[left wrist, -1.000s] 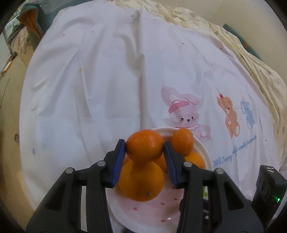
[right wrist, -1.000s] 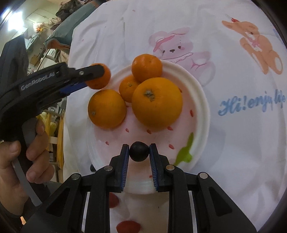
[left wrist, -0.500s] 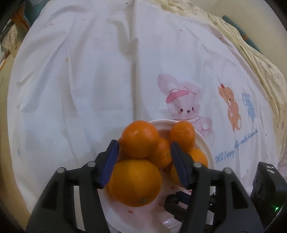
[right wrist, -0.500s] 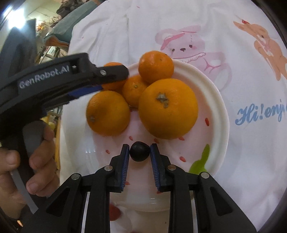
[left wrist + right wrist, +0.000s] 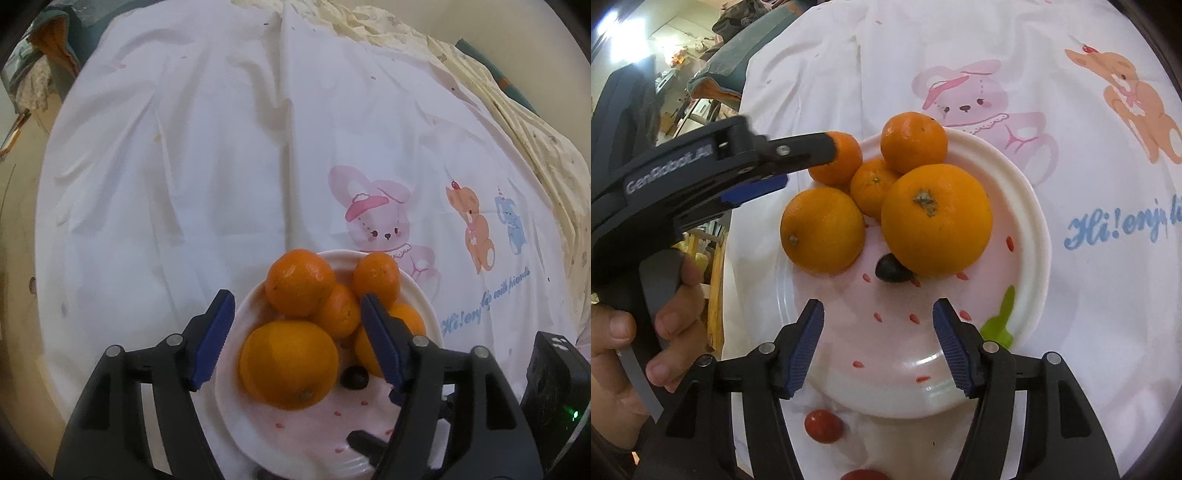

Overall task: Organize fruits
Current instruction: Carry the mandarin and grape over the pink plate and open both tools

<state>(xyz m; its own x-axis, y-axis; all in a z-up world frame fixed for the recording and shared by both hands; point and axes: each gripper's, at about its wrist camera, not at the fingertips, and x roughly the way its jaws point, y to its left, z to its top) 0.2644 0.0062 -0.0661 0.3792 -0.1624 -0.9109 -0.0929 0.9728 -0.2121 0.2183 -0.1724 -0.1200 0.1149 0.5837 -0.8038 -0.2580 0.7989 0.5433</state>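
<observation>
A white plate [image 5: 1030,206] [image 5: 236,402] holds several oranges: a big one [image 5: 936,218], another [image 5: 822,229] [image 5: 288,363], and smaller ones [image 5: 914,142] [image 5: 299,282]. A small dark fruit [image 5: 892,270] [image 5: 354,376] lies on the plate between the two big oranges. My left gripper [image 5: 295,338] is open above the plate with the oranges between its jaws, and it also shows in the right wrist view [image 5: 798,155]. My right gripper [image 5: 877,347] is open and empty over the plate's near side.
A white cloth [image 5: 184,166] with cartoon animals covers the table. A red small fruit [image 5: 823,424] lies on the cloth just off the plate's near rim, with another [image 5: 862,474] at the bottom edge. The table edge and room clutter are at left.
My left gripper opened, left the small orange on the pile and drew back. My right gripper opened and let the dark fruit drop onto the plate.
</observation>
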